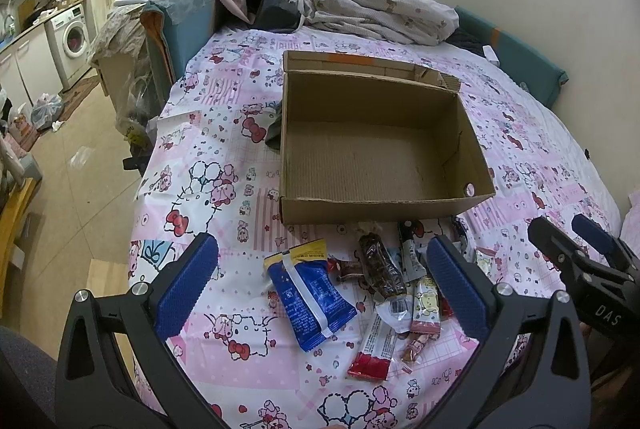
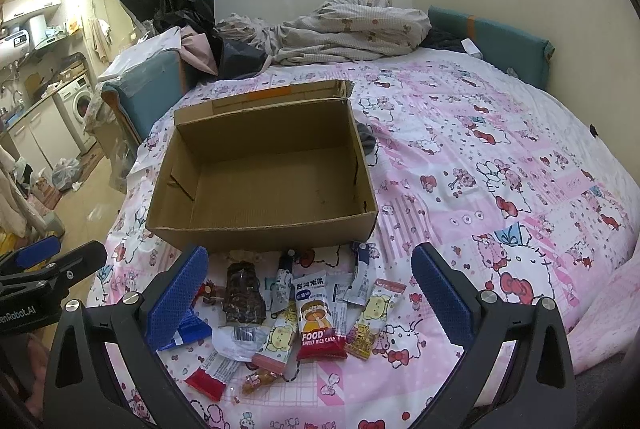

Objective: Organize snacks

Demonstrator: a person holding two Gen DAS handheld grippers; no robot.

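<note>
a scatter of wrapped snacks is lying on the pink cartoon-print bedsheet [image 2: 500, 157], just in front of the near wall of an open cardboard box [image 2: 260, 229] that is holding nothing visible. a blue packet [image 1: 310, 295] is sitting at the left of the pile, a dark brown clear-wrapped bar [image 2: 243, 295] is lying beside it, and a red-ended sweet rice cake packet [image 2: 318, 315] is resting among small yellow and white sachets. the left gripper [image 1: 322, 283] is hovering over the pile with its blue fingers spread wide, gripping nothing. the right gripper [image 2: 310, 293] is hanging likewise, fingers wide apart. a rumpled quilt [image 2: 352, 25] is heaped beyond the box.
</note>
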